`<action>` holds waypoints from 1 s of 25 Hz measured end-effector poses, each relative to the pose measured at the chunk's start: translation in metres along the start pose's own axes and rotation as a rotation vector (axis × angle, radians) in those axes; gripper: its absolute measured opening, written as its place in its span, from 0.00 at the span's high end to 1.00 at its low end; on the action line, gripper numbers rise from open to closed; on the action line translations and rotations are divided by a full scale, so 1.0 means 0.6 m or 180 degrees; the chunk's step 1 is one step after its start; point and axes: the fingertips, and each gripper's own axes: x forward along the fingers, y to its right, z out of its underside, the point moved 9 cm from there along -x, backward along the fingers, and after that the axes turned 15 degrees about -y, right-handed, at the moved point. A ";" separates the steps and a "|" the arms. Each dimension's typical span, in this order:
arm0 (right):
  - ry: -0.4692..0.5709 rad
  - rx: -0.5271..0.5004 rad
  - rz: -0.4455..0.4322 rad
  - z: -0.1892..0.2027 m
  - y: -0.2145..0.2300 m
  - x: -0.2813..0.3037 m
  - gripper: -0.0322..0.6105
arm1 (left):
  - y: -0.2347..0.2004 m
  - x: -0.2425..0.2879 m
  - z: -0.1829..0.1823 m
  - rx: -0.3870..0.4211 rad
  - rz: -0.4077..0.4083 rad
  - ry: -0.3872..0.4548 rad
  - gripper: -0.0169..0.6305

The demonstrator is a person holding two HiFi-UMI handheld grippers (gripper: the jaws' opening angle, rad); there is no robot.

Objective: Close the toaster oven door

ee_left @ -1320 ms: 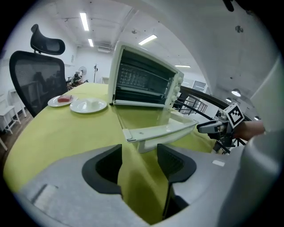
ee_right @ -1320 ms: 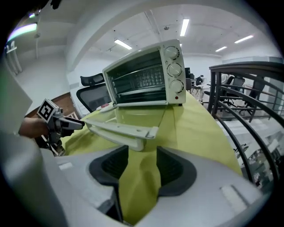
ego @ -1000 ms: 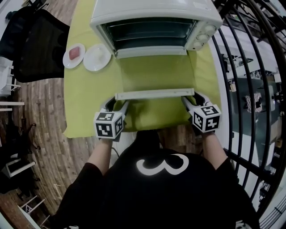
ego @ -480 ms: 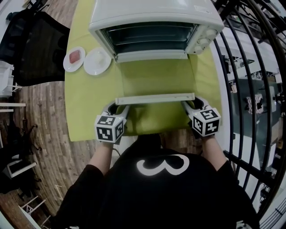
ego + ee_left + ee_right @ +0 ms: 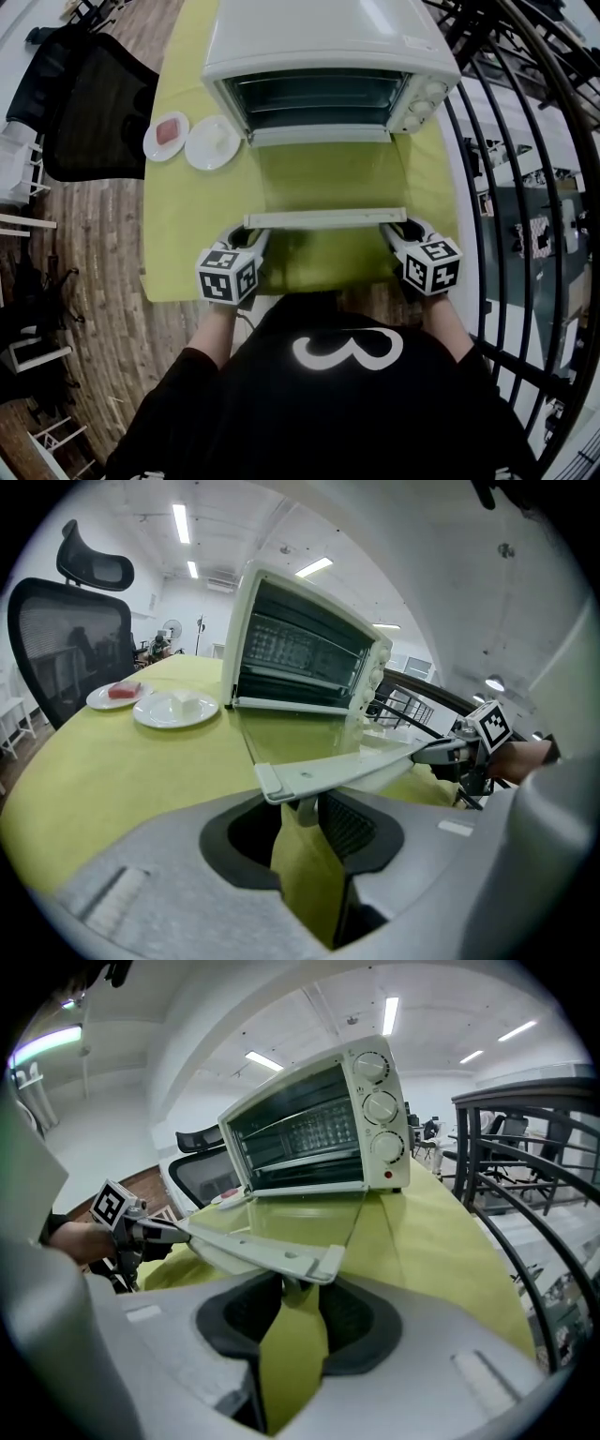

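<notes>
Cream-white metal toaster oven (image 5: 328, 37) sat at the far middle of the bench, its cavity open. Its glass door (image 5: 323, 178) lay folded down about level, reaching toward the person. The door's white bar handle (image 5: 324, 218) formed the near edge, close to the bench's front edge.

Left gripper (image 5: 251, 230) was at the handle's left end, jaws clenched on the handle's end post. Right gripper (image 5: 398, 228) was at the right end, jaws likewise clenched on its post.

Yellow-green cloth (image 5: 187, 234) covered the bench and hung over the near edge.

Two small white round plates sat left of the oven, well apart from the door: one with a pink piece (image 5: 167, 137), one with a white piece (image 5: 213, 142).

Black mesh chair (image 5: 94, 112) stood left of the bench and black metal railing (image 5: 506, 187) close along the right.
</notes>
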 end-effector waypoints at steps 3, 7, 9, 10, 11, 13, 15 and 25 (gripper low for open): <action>0.0036 0.0001 -0.0029 -0.005 -0.003 -0.009 0.77 | 0.002 -0.008 -0.007 -0.0014 -0.0001 0.0011 0.77; 0.0038 -0.0018 -0.0018 -0.015 -0.008 -0.022 0.78 | 0.005 -0.020 -0.018 -0.0036 0.0005 -0.0006 0.77; 0.0024 -0.0023 -0.0022 -0.021 -0.011 -0.031 0.78 | 0.008 -0.027 -0.024 -0.0046 0.0009 -0.0004 0.78; 0.0019 -0.0025 -0.0022 -0.024 -0.012 -0.035 0.78 | 0.010 -0.031 -0.028 -0.0047 0.0009 0.0001 0.78; 0.0020 -0.0025 -0.0023 -0.027 -0.013 -0.039 0.78 | 0.011 -0.035 -0.032 -0.0045 0.0007 0.0011 0.78; 0.0040 -0.0019 -0.0034 -0.036 -0.014 -0.047 0.78 | 0.012 -0.042 -0.041 -0.0034 -0.0001 0.0043 0.78; 0.0063 -0.0015 -0.0042 -0.044 -0.015 -0.054 0.78 | 0.014 -0.049 -0.050 -0.0018 -0.0009 0.0074 0.79; 0.0092 0.0024 -0.0087 -0.075 -0.021 -0.085 0.78 | 0.022 -0.079 -0.082 0.0038 -0.0048 0.0103 0.81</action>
